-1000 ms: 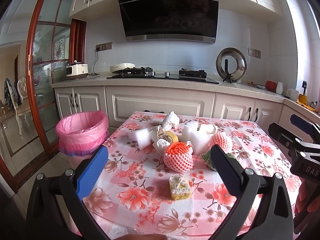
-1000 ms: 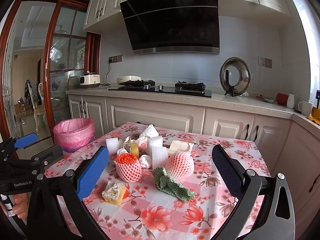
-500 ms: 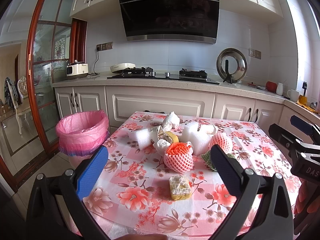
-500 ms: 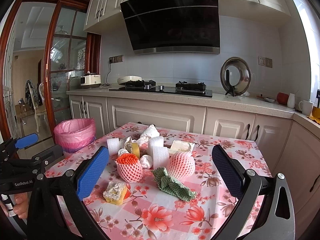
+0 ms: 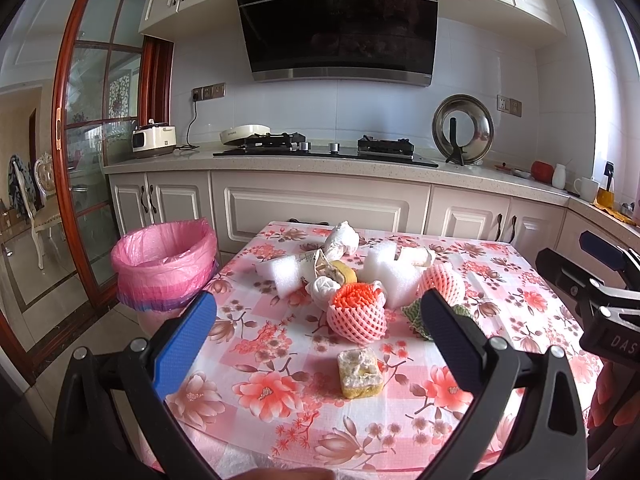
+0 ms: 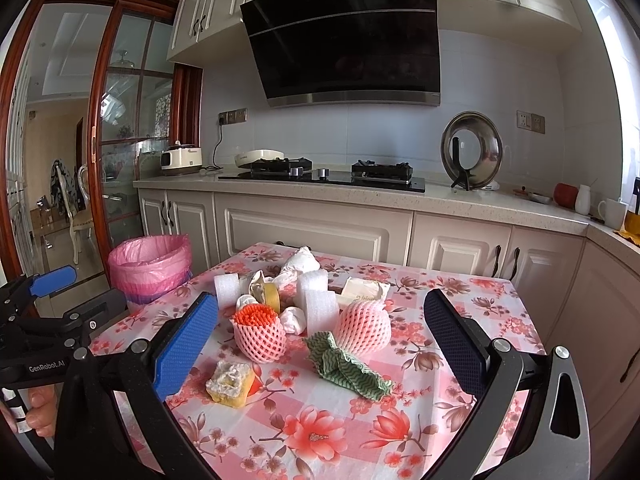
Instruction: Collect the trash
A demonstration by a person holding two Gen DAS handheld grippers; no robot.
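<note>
The foam net sleeves (image 5: 357, 317) look soft and meshed, the bin liner (image 5: 164, 254) thin glossy plastic, the pot lid (image 5: 463, 127) shiny metal.

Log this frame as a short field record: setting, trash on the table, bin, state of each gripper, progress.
setting: kitchen, table with a pink floral cloth
trash: sponge nearest the camera; two foam fruit nets; green cloth; white foam blocks; crumpled paper; tape roll
bin: pink-lined bin on the floor beside the table's left edge
left gripper: open, holding nothing
right gripper: open, holding nothing
progress: nothing picked up yet
</note>
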